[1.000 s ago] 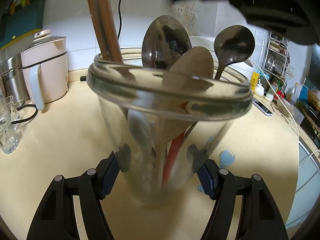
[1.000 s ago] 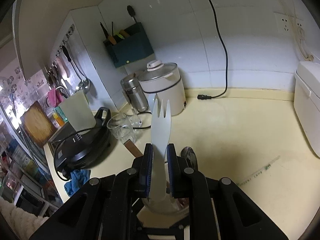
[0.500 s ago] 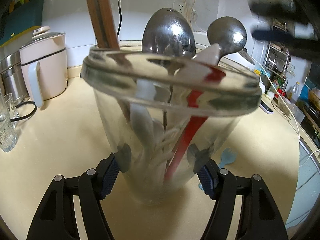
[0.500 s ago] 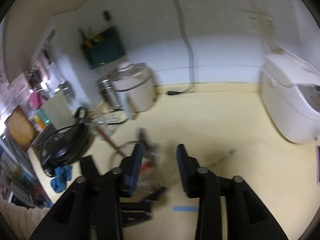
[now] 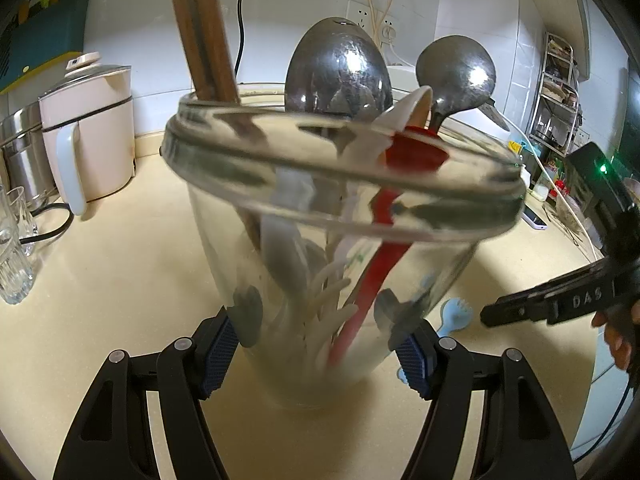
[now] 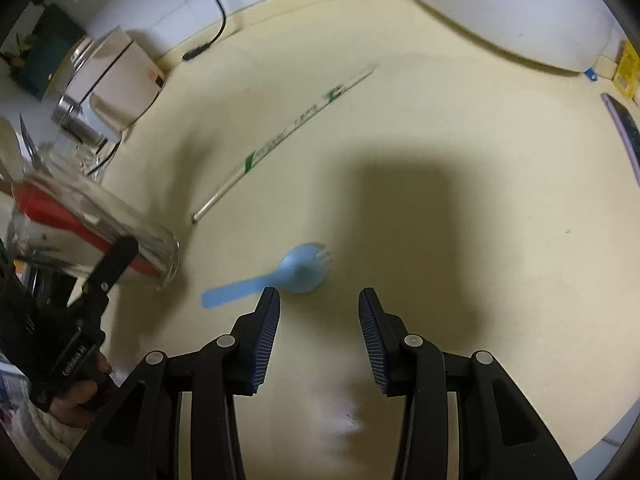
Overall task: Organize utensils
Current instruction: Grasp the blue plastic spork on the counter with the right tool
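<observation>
My left gripper (image 5: 320, 354) is shut on a clear glass jar (image 5: 340, 264) that stands on the counter. The jar holds two metal spoons (image 5: 338, 68), brown chopsticks (image 5: 204, 36), a red-handled utensil (image 5: 376, 276) and white plastic forks (image 5: 332, 300). The jar also shows at the left of the right wrist view (image 6: 92, 236). My right gripper (image 6: 319, 336) is open and empty, just above a light blue spork (image 6: 280, 274) lying flat on the counter. The spork also shows right of the jar in the left wrist view (image 5: 456, 314).
A wrapped pair of chopsticks (image 6: 288, 136) lies on the cream counter (image 6: 460, 240) beyond the spork. A white electric pot (image 5: 88, 136) and drinking glasses (image 5: 14, 248) stand at the left. A white rice cooker (image 6: 512, 12) sits at the back right, a phone (image 6: 624, 128) at the right edge.
My right gripper let the white fork go into the jar, opened, and swung down to the counter over the blue spork. The jar in my left gripper stayed in place.
</observation>
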A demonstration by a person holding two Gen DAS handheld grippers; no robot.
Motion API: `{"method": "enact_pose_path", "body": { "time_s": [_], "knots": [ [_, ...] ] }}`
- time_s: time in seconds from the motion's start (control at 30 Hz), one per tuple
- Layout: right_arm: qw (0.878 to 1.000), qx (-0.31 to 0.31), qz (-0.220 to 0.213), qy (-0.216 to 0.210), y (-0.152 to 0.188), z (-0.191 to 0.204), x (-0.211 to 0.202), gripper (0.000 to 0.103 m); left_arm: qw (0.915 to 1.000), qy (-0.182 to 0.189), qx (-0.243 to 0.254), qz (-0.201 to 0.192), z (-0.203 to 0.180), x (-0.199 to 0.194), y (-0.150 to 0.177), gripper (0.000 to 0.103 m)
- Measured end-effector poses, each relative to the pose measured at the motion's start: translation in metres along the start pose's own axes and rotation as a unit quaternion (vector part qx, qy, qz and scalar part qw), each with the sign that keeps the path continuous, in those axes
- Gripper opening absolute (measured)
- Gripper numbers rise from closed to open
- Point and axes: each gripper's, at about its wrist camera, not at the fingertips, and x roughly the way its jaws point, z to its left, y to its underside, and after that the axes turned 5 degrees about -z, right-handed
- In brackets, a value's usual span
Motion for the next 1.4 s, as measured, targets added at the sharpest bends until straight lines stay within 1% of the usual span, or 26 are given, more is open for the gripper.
{"method": "enact_pose_path", "body": {
  "time_s": [0.1, 0.17, 0.33, 0.4, 0.43, 0.47, 0.5, 0.6, 0.7, 0.77, 0.87, 0.97, 1.0, 1.03, 1.1, 1.17, 1.2, 1.27, 1.3, 1.33, 1.4],
  "knots": [
    [1.0, -0.013, 0.009, -0.01, 0.002, 0.008, 0.007, 0.042, 1.0, -0.001, 0.001, 0.001, -0.001, 0.0, 0.0, 0.073],
    [1.0, -0.024, 0.017, -0.008, 0.005, 0.01, 0.012, 0.042, 1.0, -0.002, 0.001, 0.002, -0.002, -0.001, 0.0, 0.073],
    [0.997, -0.08, 0.0, 0.002, -0.007, 0.026, 0.022, 0.042, 1.0, -0.004, 0.004, 0.004, -0.005, -0.001, 0.001, 0.073],
    [0.995, -0.096, -0.007, -0.012, -0.014, 0.03, 0.028, 0.042, 1.0, -0.004, 0.005, 0.004, -0.005, -0.002, 0.001, 0.073],
    [0.995, -0.091, -0.007, -0.034, -0.018, 0.031, 0.032, 0.042, 1.0, -0.004, 0.005, 0.004, -0.006, -0.002, 0.001, 0.073],
    [0.996, -0.082, -0.008, -0.046, -0.021, 0.03, 0.033, 0.042, 1.0, -0.004, 0.004, 0.004, -0.005, -0.002, 0.002, 0.073],
    [0.996, -0.072, -0.013, -0.044, -0.022, 0.03, 0.033, 0.042, 1.0, -0.004, 0.003, 0.004, -0.005, -0.002, 0.002, 0.073],
    [0.998, -0.062, -0.009, -0.022, -0.02, 0.033, 0.031, 0.042, 1.0, -0.004, 0.001, 0.005, -0.004, -0.003, 0.003, 0.073],
    [0.997, -0.074, 0.0, 0.009, -0.015, 0.042, 0.035, 0.042, 1.0, -0.005, 0.002, 0.005, -0.004, -0.004, 0.004, 0.073],
    [0.996, -0.088, -0.011, 0.025, -0.014, 0.053, 0.038, 0.044, 1.0, -0.005, 0.003, 0.006, -0.004, -0.004, 0.004, 0.073],
    [0.994, -0.107, -0.024, 0.028, -0.015, 0.066, 0.043, 0.051, 1.0, -0.005, 0.004, 0.006, -0.004, -0.004, 0.004, 0.073],
    [0.985, -0.16, -0.039, 0.041, -0.012, 0.08, 0.049, 0.051, 1.0, -0.004, 0.002, 0.005, -0.004, -0.005, 0.004, 0.073],
    [0.979, -0.194, -0.045, 0.051, -0.008, 0.085, 0.051, 0.051, 1.0, -0.004, 0.002, 0.005, -0.004, -0.005, 0.004, 0.073],
    [0.974, -0.215, -0.048, 0.056, -0.006, 0.087, 0.051, 0.051, 1.0, -0.004, 0.001, 0.005, -0.004, -0.005, 0.004, 0.073],
    [0.971, -0.231, -0.052, 0.042, -0.004, 0.084, 0.049, 0.045, 1.0, -0.004, 0.001, 0.005, -0.003, -0.006, 0.005, 0.073],
    [0.969, -0.239, -0.045, 0.035, -0.005, 0.076, 0.045, 0.027, 1.0, -0.003, -0.001, 0.004, -0.003, -0.007, 0.005, 0.073],
    [0.969, -0.241, -0.041, 0.031, -0.006, 0.073, 0.044, 0.024, 1.0, -0.003, -0.001, 0.004, -0.003, -0.007, 0.005, 0.073],
    [0.966, -0.257, -0.029, 0.018, -0.006, 0.064, 0.04, 0.023, 1.0, -0.003, 0.0, 0.005, -0.003, -0.007, 0.005, 0.073],
    [0.963, -0.27, -0.021, 0.019, -0.007, 0.059, 0.038, 0.023, 1.0, -0.003, 0.0, 0.005, -0.003, -0.007, 0.005, 0.073],
    [0.962, -0.272, -0.016, 0.024, -0.008, 0.056, 0.037, 0.023, 1.0, -0.003, 0.0, 0.006, -0.002, -0.007, 0.005, 0.073],
    [0.97, -0.242, -0.01, 0.035, -0.015, 0.043, 0.033, 0.023, 1.0, -0.003, -0.001, 0.005, -0.002, -0.007, 0.005, 0.073]
  ]
}}
